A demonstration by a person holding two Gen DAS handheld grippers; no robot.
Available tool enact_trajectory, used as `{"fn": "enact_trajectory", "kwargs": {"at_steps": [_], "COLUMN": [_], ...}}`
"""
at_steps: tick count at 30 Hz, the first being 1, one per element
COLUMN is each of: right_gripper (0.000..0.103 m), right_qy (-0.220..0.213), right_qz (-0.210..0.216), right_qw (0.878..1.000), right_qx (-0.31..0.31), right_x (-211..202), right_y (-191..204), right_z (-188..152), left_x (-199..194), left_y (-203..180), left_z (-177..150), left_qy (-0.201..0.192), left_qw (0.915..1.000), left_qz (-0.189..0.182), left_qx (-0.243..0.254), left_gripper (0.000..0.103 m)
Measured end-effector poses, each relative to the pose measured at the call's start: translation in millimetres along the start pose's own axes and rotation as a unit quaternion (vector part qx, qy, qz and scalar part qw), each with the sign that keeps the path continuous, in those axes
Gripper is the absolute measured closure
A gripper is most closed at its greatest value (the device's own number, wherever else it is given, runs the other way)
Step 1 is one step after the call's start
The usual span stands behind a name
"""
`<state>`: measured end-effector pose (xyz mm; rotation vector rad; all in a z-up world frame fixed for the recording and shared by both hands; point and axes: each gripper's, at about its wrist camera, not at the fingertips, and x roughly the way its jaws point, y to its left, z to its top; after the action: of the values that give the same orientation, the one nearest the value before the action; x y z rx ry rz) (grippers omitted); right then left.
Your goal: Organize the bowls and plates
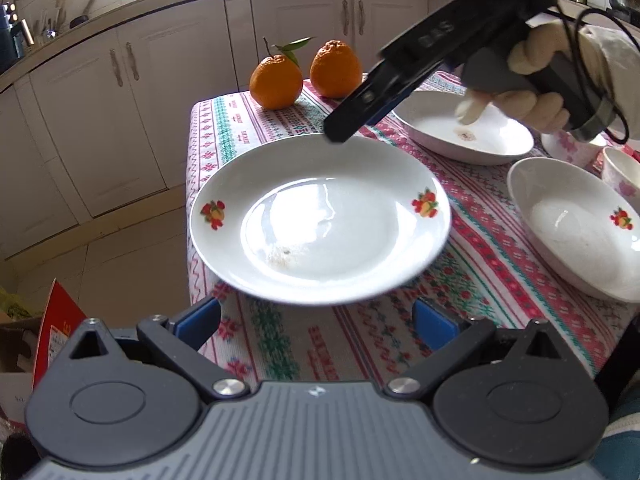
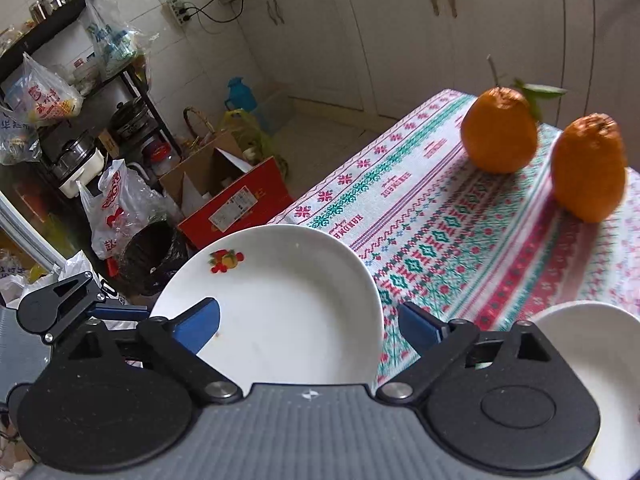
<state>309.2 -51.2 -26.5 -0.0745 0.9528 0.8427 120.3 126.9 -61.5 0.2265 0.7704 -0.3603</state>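
Fruit-print plate (image 1: 320,220) lying just ahead of the wide-spread, empty left gripper (image 1: 316,324); right gripper (image 2: 308,320) also spread wide, gripping nothing, above the plate's far rim.

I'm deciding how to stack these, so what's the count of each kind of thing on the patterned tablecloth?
White ceramic plates and shallow bowls: 3, near left, far right, near right.
Floral cups: 2, one in front, one behind.
Oranges: 2, leafy and plain.
Total: 7

A small table (image 1: 280,344) has a cloth with red and green patterns. On it sit two oranges (image 1: 276,82), a big white plate (image 1: 320,220), two white bowls (image 1: 576,228) and a cup (image 1: 622,174).
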Motion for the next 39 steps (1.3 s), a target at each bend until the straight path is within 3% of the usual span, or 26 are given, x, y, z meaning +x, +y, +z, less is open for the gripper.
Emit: {"fn": "enact_trajectory", "kwargs": {"at_steps": [9, 19, 29, 39], "right_gripper": [0.0, 0.0, 0.0, 0.0], "right_qy": [-0.038, -0.07, -0.066, -0.048], "right_qz": [-0.052, -0.096, -0.132, -0.136], "right_qw": [0.998, 0.993, 0.988, 0.988], "right_qx": [-0.025, 0.002, 0.034, 0.061], "right_x": [-59, -115, -149, -157], "right_y": [32, 44, 30, 10], "right_z": [-34, -86, -134, -154], "left_x": [-28, -44, -26, 0], "left_y": [-33, -73, -121, -145], "left_z": [-10, -17, -25, -16], "left_qy": [-0.024, -0.042, -0.026, -0.016], "left_qw": [0.9996, 0.9981, 0.9947, 0.9906], "left_qz": [-0.014, -0.038, -0.074, -0.1], "left_qx": [0.003, 0.022, 0.066, 0.092], "left_gripper": [0.001, 0.001, 0.001, 0.001]}}
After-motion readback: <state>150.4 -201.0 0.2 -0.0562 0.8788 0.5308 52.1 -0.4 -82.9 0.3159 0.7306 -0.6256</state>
